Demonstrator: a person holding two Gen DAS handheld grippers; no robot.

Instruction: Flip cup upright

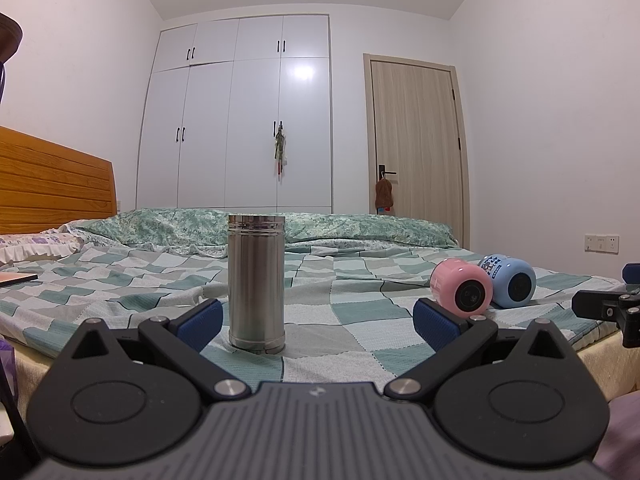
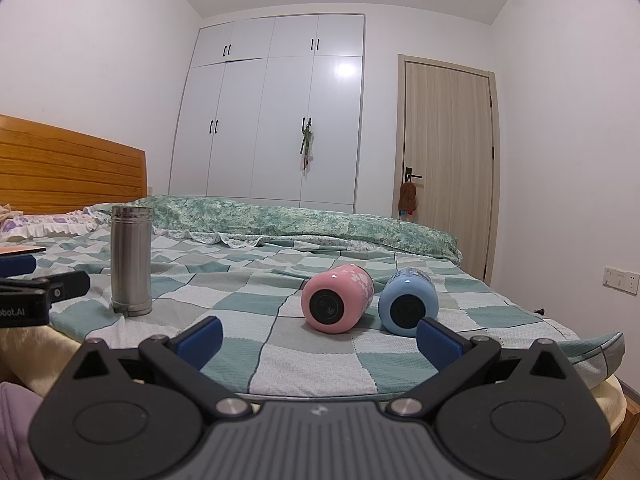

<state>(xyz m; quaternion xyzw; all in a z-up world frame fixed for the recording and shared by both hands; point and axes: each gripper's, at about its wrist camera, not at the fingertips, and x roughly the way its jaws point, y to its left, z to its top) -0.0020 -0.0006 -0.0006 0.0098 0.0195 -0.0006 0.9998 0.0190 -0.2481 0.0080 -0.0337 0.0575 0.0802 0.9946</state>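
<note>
The steel cup [image 1: 256,283] stands upright on the checked bedspread [image 1: 344,320], just beyond the left gripper [image 1: 317,322], nearer its left pad than its right. That gripper's jaws are spread wide and hold nothing.

The right gripper [image 2: 319,339] is also spread wide and empty. The pink cup [image 2: 337,298] lies on its side just beyond the gap between its pads, dark base turned toward the camera. The blue cup [image 2: 408,301] lies the same way just right of the pink one, partly behind the right pad [image 2: 438,342].

Three cups in all: one steel and standing, two lying down. In the right wrist view the steel cup [image 2: 131,261] is far to the left, well apart from the other two.

Along the far side of the bed lies a green floral quilt [image 2: 304,220]. A wooden headboard [image 2: 68,168] is on the left, a white wardrobe [image 2: 276,120] on the far wall, a wooden door [image 2: 448,160] to its right.
</note>
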